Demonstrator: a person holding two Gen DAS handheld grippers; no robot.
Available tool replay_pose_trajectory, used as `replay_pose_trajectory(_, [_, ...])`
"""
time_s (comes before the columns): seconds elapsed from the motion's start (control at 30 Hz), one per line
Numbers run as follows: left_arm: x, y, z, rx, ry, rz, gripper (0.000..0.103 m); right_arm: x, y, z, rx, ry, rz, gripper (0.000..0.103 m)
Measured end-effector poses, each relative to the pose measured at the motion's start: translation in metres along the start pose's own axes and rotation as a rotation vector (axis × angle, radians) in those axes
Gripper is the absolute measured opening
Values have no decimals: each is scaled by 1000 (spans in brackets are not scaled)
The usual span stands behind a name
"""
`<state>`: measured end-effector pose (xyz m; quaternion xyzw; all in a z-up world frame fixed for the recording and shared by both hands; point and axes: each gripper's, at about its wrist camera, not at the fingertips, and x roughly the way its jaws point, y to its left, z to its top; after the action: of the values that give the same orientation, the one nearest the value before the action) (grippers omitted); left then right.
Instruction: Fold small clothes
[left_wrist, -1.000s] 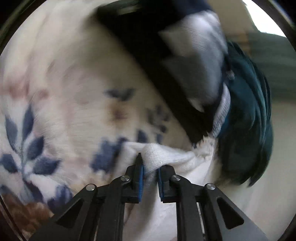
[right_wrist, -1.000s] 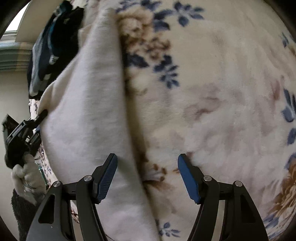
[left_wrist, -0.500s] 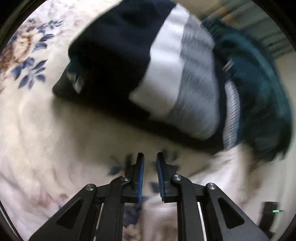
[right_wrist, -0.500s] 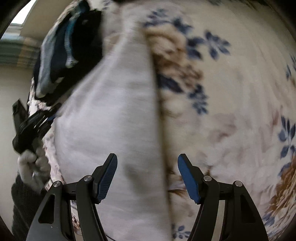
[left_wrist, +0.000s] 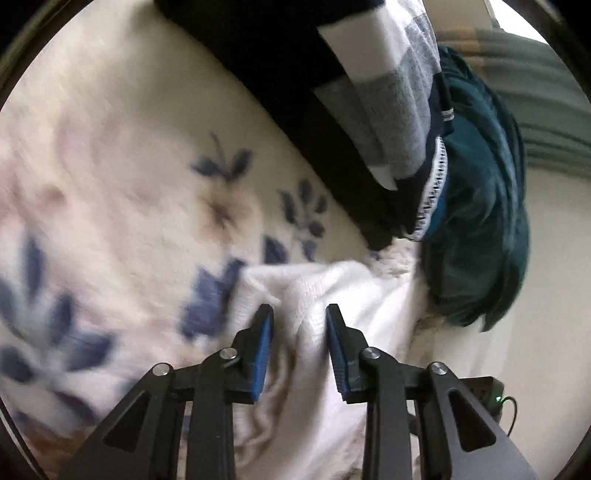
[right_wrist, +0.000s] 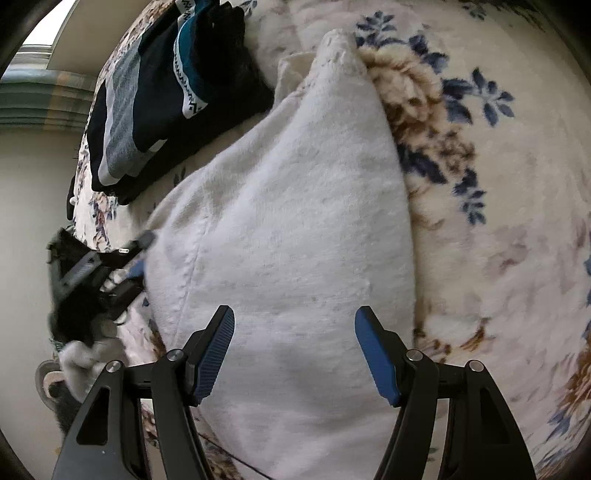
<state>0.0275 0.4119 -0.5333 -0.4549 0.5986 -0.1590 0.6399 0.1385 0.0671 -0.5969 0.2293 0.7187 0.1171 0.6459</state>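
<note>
Cloth first, through my left wrist camera. My left gripper (left_wrist: 299, 347) has just been opening its jaws, and a bunched corner of the white cloth (left_wrist: 332, 295) sits in the gap between them. I can see a little space on each side, so the pads (left_wrist: 263, 350) do not squeeze it now. The cloth starts right at the tips and runs off toward 4 o'clock. Up at 1 o'clock, well apart from the tips, lies a pile of dark clothes (left_wrist: 369, 92), and a teal garment (left_wrist: 480, 221) hangs at 3 o'clock. All of it rests on a flowery blanket (left_wrist: 110, 166).

Now my right wrist camera. My right gripper (right_wrist: 295, 350) stands wide open and holds nothing. The white cloth (right_wrist: 288, 221) lies flat right under it and ahead of it. Its long way runs from my tips at 6 o'clock up to a point at 12 o'clock. At 9 o'clock I see my left gripper (right_wrist: 138, 254) at the near left corner of the cloth. The dark clothes (right_wrist: 166, 92) sit at 11 o'clock. The blanket (right_wrist: 498, 221) fills the side toward 3 o'clock.

I think my left gripper is nearer to an edge, so it can grab the corner first. My right one must come down to reach the cloth.
</note>
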Motion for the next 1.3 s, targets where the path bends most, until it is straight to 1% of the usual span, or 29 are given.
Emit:
replay_pose_trajectory(0.03, [-1, -3, -1, 15, -11, -6, 26, 2, 4, 1, 7, 2, 27, 70])
replay_pose_trajectory(0.1, [-11, -11, -1, 38, -50, 7, 26, 12, 28, 6, 11, -4, 89, 70])
replay_pose_trajectory(0.17, [-28, -16, 1, 60, -109, 47, 26, 23, 52, 7, -21, -11, 126, 70])
replay_pose_trajectory(0.2, [-37, -20, 1, 86, -145, 98, 26, 31, 66, 7, -36, -7, 138, 70])
replay_pose_trajectory(0.23, [-42, -26, 0, 122, -181, 163, 27, 36, 73, 6, -42, -5, 146, 70])
replay_pose_trajectory(0.3, [-55, -34, -2, 192, -231, 295, 27, 58, 104, 7, -73, -3, 171, 70])
replay_pose_trajectory(0.33, [-57, -36, -3, 212, -235, 320, 27, 67, 117, 7, -93, -4, 166, 70])
replay_pose_trajectory(0.4, [-59, -32, -3, 242, -218, 362, 27, 87, 147, 8, -154, -24, 100, 70])
replay_pose_trajectory(0.43, [-54, -34, -4, 257, -205, 385, 27, 97, 161, 7, -199, -43, 9, 67])
replay_pose_trajectory(0.47, [-49, -37, -6, 272, -191, 386, 27, 100, 165, 6, -220, -56, -41, 60])
replay_pose_trajectory(0.5, [-45, -39, -9, 286, -177, 384, 27, 103, 169, 5, -228, -76, -83, 39])
replay_pose_trajectory(0.53, [-39, -44, -13, 302, -167, 377, 27, 102, 167, 5, -214, -92, -97, 21])
replay_pose_trajectory(0.57, [-35, -47, -17, 317, -156, 363, 27, 99, 164, 6, -195, -99, -88, 17])
replay_pose_trajectory(0.6, [-30, -50, -20, 329, -143, 349, 27, 93, 158, 6, -165, -104, -52, 14])
replay_pose_trajectory(0.7, [-17, -57, -29, 372, -112, 317, 27, 74, 136, 4, -79, -122, 38, 12])
replay_pose_trajectory(0.73, [-14, -60, -32, 381, -105, 303, 27, 69, 130, 3, -65, -122, 45, 11])
replay_pose_trajectory(0.8, [-8, -67, -36, 394, -91, 252, 27, 62, 119, 0, -33, -126, 71, 11])
replay_pose_trajectory(0.87, [-11, -71, -39, 425, -85, 235, 27, 62, 116, 0, -17, -120, 87, 11])
replay_pose_trajectory(0.97, [-5, -77, -43, 498, -50, 251, 27, 60, 110, -1, -7, -110, 119, 10])
replay_pose_trajectory(1.07, [6, -79, -43, 532, -6, 274, 27, 57, 110, 0, -8, -107, 130, 10])
replay_pose_trajectory(1.13, [9, -80, -38, 519, 26, 259, 27, 55, 112, -1, -18, -109, 124, 10])
replay_pose_trajectory(1.2, [4, -82, -34, 510, 22, 238, 27, 52, 111, -2, -25, -113, 116, 10])
replay_pose_trajectory(1.23, [3, -82, -32, 514, 27, 242, 27, 51, 111, -2, -27, -113, 114, 10])
replay_pose_trajectory(1.3, [8, -83, -27, 510, 12, 289, 27, 51, 112, -3, -25, -112, 122, 10])
